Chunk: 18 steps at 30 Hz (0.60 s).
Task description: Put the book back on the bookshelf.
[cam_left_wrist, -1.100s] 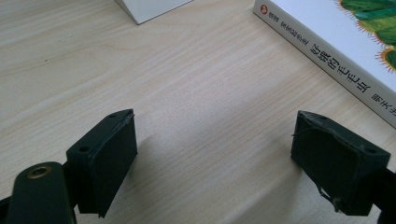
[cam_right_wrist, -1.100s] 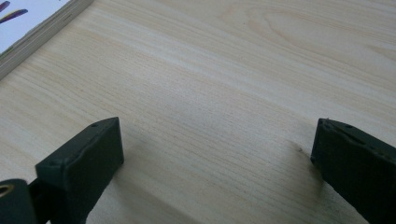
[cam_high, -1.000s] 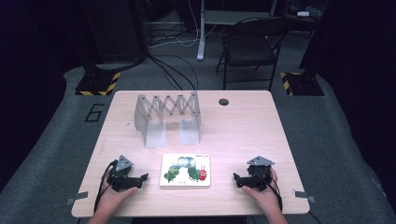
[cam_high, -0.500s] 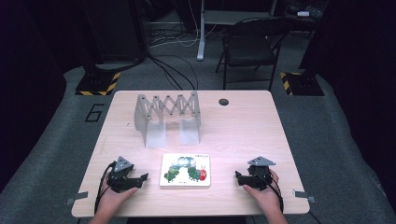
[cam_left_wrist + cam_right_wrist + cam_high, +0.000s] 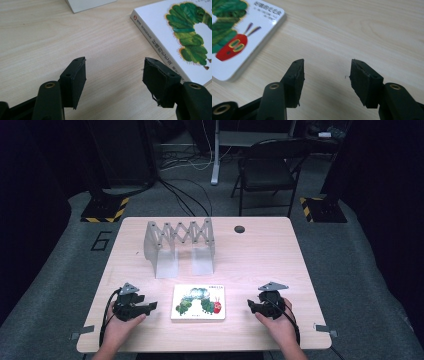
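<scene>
Glossy paperboard picture book on a matt pale wood-grain surface; grey metal folding rack at twelve o'clock.

- Light wood-grain rectangular table, rounded corners, round dark cable hole near far edge.
- White square picture book with green caterpillar cover lies flat near the front edge, centred; spine shows in left gripper view, red caterpillar head in right gripper view.
- Grey metal accordion-style folding rack stands behind the book, left of centre, its two flat panels resting on the tabletop, near the book but apart from it.
</scene>
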Motion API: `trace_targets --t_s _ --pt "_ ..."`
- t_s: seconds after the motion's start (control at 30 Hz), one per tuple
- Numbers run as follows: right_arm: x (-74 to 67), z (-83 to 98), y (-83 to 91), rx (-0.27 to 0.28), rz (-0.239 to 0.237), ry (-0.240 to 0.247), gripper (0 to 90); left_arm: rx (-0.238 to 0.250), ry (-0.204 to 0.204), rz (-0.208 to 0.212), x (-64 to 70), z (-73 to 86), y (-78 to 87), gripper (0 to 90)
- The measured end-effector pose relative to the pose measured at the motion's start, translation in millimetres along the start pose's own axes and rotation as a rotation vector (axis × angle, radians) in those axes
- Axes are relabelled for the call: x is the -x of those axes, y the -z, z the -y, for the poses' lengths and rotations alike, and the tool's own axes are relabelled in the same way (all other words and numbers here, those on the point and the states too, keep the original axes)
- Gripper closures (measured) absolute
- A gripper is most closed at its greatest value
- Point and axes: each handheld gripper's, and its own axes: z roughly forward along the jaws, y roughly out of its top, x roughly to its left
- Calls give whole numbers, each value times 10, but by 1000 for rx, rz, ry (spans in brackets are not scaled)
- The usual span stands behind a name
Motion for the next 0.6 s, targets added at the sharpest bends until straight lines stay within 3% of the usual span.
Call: trace_targets --t_s 0.17,0.4,0.47,0.57,0.6 --pt "-121 -206 -1 10 -68 -2 473 28 29 24 18 -152 64 353" --pt "-310 -462 -13 28 -76 42 461 60 1 57 169 -303 45 396" --pt "-344 -497 -31 36 -84 50 460 56 -19 68 222 -307 37 401" --pt "-375 -524 -81 29 -96 44 452 63 -17 100 288 -280 1 401" --pt "-373 -526 -106 21 -103 66 452 58 -22 102 301 -270 -4 401"
